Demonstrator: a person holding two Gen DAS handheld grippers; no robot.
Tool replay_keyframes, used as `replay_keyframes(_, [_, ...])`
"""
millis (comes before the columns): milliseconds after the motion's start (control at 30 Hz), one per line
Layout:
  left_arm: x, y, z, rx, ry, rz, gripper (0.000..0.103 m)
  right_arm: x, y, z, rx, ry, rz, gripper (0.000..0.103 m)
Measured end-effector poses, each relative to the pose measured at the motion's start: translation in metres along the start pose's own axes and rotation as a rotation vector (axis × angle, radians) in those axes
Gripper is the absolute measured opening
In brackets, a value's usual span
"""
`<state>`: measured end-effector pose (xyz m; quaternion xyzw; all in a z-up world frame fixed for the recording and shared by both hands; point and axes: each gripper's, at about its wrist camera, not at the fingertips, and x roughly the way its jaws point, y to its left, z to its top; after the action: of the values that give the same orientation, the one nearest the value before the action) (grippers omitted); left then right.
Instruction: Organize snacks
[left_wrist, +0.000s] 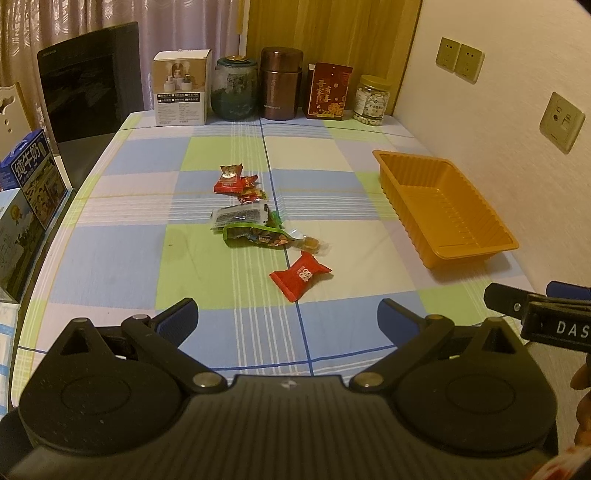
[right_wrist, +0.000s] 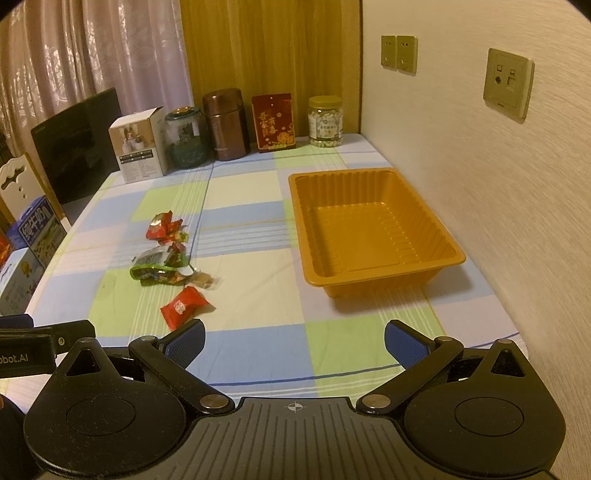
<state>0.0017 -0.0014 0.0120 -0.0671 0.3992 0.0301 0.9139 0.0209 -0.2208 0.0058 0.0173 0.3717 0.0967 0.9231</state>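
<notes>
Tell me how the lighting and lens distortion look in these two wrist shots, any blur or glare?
Left wrist view: dim, warm yellowish light; fisheye bends the checked tablecloth edges outward, corners vignette dark; the orange tray stays fairly sharp. Right wrist view: same warm cast; the wall at right looks smeared and curved; soft shadow under the tray; no strong glare on the snack wrappers.

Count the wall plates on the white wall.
3. Two beige switch plates sit side by side near the wooden panel; one larger beige socket plate is mounted closer to the camera. None appear hidden.
</notes>
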Motion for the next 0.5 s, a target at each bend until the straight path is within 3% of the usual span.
replay_keyframes(500, [-0.0006,-0.0004,-0.0020,0.001,-0.002,-0.007,0.103,-0.0004,-0.0005,-0.0001,0.001,0.000,0.000,0.103])
